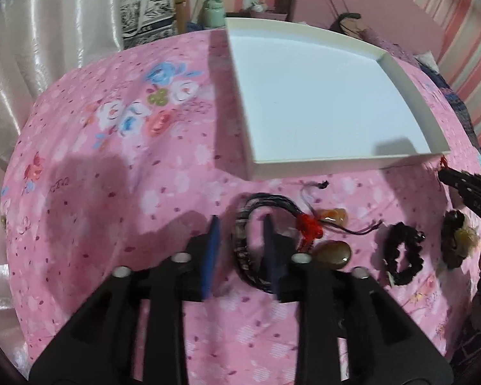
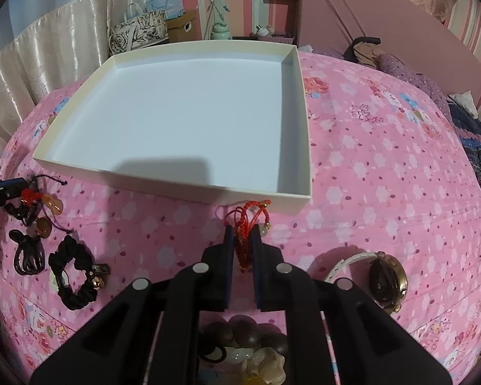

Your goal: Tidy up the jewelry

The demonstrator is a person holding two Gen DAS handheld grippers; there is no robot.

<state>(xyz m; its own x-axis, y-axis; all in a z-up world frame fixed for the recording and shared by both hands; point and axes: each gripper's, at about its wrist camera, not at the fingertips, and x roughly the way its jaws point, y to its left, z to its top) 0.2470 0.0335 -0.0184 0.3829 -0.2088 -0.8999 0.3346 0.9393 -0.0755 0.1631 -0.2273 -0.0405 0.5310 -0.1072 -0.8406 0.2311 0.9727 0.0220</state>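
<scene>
Surface: a bed covered with a pink floral sheet; all the jewelry lies on it.
Tray: a shallow white tray sits on the sheet just beyond the jewelry; its floor is bare apart from shadows.
Left gripper: released, blue-padded fingers spread apart; one side of the black cord bracelet lies between them, the right finger standing inside the loop. Whether the pads touch the cord cannot be told.
Black cord bracelet: a coil of dark cords on the sheet, near the tray's front wall, with a red knot and thin loose ends.
Stones: an orange stone pendant and a brown oval stone lie just right of the red knot.
Black scrunchie: on the sheet, right of the stones and apart from them.
Right gripper: clenched on the red string bracelet, which is pinched between the blue pads, with loops and a small pale bead poking out ahead of the fingertips.
Red string bracelet, place: just in front of the tray's near-right corner, low over the sheet.
Watch: round gold-rimmed face with a white strap, on the sheet to the right of the right gripper.
Bead bracelet: dark round beads with pale stones, partly hidden under the right gripper.
</scene>
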